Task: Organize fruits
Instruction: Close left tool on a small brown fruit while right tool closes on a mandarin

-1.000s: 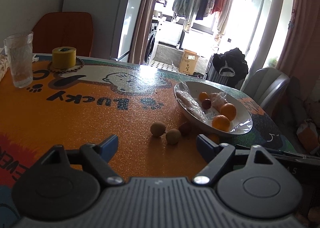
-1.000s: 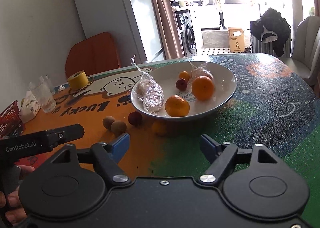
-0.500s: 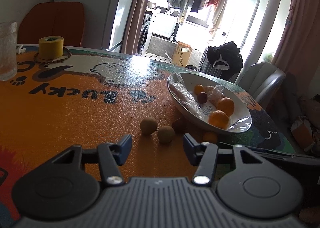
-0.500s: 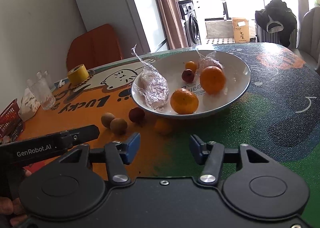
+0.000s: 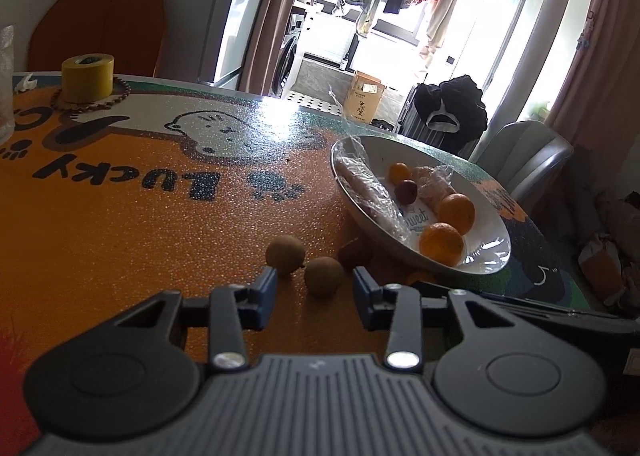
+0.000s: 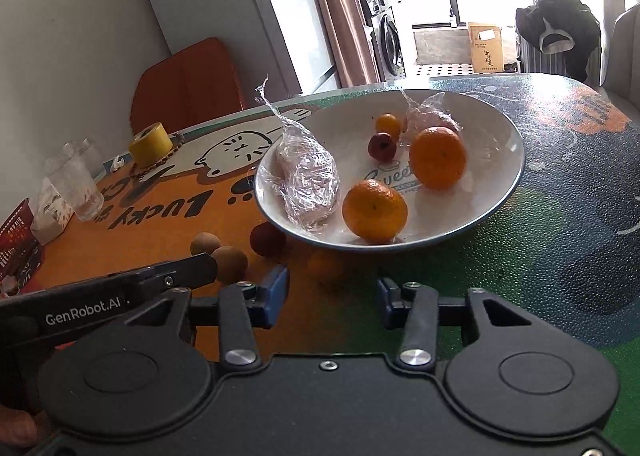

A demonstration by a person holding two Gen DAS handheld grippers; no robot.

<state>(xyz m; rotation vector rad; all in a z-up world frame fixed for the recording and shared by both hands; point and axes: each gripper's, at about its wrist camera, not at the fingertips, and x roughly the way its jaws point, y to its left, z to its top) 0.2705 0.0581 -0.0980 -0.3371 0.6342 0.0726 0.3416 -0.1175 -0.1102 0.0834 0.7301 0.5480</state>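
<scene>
Tabletop [image 5: 120,240] — tape roll [image 5: 87,77], glass [image 6: 78,187], beads [image 5: 120,93]

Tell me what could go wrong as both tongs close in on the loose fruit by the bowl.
The left tongs, jaws just narrowing with nothing gripped, line up on the nearer brown fruit; its twin sits close, so a finger could knock it rolling.

The small orange fruit ahead of the right tongs lies right under the bowl rim, so a finger might bump the bowl.

The two tongs are close together and could collide.
</scene>
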